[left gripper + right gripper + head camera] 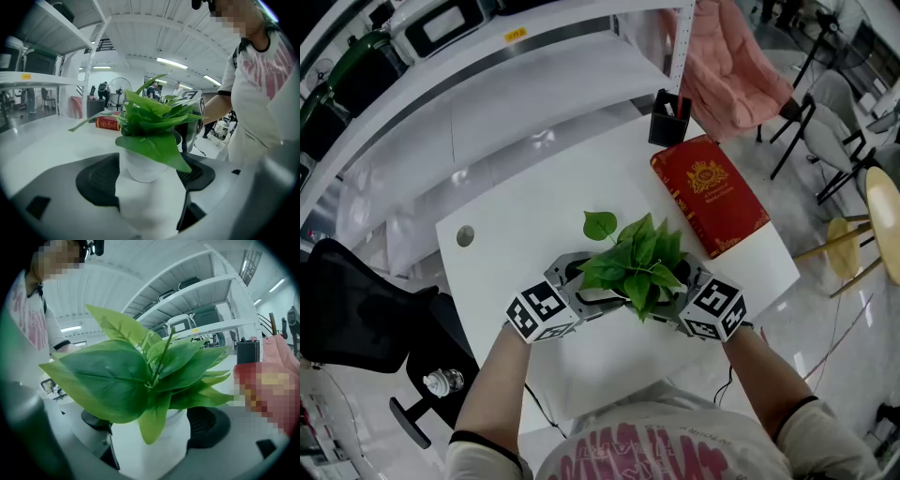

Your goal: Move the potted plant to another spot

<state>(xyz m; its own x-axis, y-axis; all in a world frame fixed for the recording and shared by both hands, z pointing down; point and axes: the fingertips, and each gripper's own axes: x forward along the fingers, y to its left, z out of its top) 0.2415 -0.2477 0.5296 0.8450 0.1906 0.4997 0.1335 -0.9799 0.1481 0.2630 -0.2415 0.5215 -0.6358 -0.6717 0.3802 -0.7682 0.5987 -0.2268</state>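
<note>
The potted plant [633, 262], green leaves in a small white pot, stands on the white table [525, 206] near its front edge. My left gripper [581, 284] reaches in from the left. In the left gripper view the pot [145, 164] sits between the wide-spread black pads [96, 180] of that gripper [150, 176], with a thin gap at the left pad. My right gripper [680, 292] comes in from the right. In the right gripper view the pot [157, 437] fills the space between that gripper's [150, 427] pads [208, 425]. Leaves hide whether those pads press on it.
A red book [710, 194] lies at the table's right, with a black pen holder [668, 117] behind it. White shelving [487, 84] runs along the back. A black office chair [356, 309] stands at the left, and a chair with pink cloth [731, 66] at the far right.
</note>
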